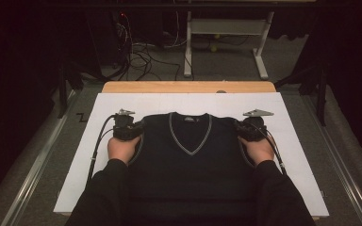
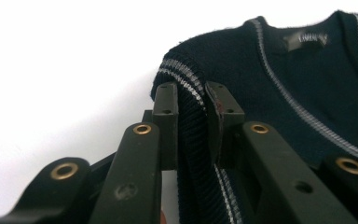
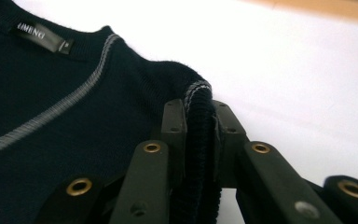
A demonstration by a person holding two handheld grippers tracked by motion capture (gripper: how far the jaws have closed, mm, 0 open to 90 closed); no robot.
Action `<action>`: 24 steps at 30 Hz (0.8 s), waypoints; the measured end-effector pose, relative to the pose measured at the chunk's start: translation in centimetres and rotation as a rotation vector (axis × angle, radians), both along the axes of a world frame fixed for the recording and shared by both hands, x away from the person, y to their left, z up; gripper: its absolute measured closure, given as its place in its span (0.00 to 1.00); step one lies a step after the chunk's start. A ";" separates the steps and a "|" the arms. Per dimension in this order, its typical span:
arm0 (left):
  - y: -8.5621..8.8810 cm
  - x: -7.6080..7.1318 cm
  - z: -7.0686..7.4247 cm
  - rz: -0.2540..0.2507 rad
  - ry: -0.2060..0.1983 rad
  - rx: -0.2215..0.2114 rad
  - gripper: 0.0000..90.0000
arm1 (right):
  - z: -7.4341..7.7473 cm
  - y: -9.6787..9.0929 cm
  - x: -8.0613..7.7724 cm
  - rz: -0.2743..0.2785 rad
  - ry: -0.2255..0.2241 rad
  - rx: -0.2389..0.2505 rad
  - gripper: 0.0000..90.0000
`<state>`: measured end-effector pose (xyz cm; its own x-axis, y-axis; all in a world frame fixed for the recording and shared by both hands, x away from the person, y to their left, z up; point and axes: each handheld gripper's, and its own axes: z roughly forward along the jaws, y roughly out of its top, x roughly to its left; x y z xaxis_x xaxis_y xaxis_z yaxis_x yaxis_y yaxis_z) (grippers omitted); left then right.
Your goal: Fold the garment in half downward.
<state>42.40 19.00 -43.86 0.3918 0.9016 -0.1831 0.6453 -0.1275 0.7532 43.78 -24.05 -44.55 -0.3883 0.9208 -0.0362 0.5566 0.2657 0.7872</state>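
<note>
A dark navy sleeveless sweater [image 1: 188, 155] lies flat on the white sheet [image 1: 99, 155] that covers the bench, front up, its V-neck with the grey stripe pointing toward six o'clock and the collar label up at twelve. It sits in the middle of the sheet, reaching from the near edge up to about the centre.

The person stands at six o'clock with both dark sleeves coming in over the near edge. The left gripper [image 1: 133, 128] is at the sweater's nine o'clock side, up at the shoulder end of the armhole; the right gripper [image 1: 241, 129] mirrors it at three o'clock. A cable trails back from each along the forearm.

In the left gripper view, the fingers [image 2: 167, 123] pinch the ribbed, grey-striped armhole edge [image 2: 191, 116] between them, the knit bunched into an upright fold with the pads pressing on both sides. In the right gripper view, the other pair of fingers [image 3: 175, 135] clamp the matching armhole band [image 3: 200, 121] the same way, the fold standing up between the pads just under the shoulder.

Beyond the sheet, at twelve o'clock, a strip of bare wood [image 1: 188, 87] shows along the far edge of the bench, and past it cables [image 1: 141, 56] lie on the floor beside a white table frame [image 1: 226, 33].
</note>
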 end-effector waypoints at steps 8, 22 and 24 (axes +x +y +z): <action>0.2 -0.2 4.8 -0.012 -0.147 -0.029 0.80 | 4.0 -1.3 -0.6 -0.029 -0.142 0.037 0.87; 0.6 -0.4 10.5 0.007 -0.329 -0.035 0.80 | 11.0 -1.1 -1.5 -0.034 -0.364 0.052 0.87; 0.6 -0.4 10.4 0.004 -0.321 -0.033 0.80 | 11.2 -0.9 -1.5 -0.028 -0.369 0.045 0.87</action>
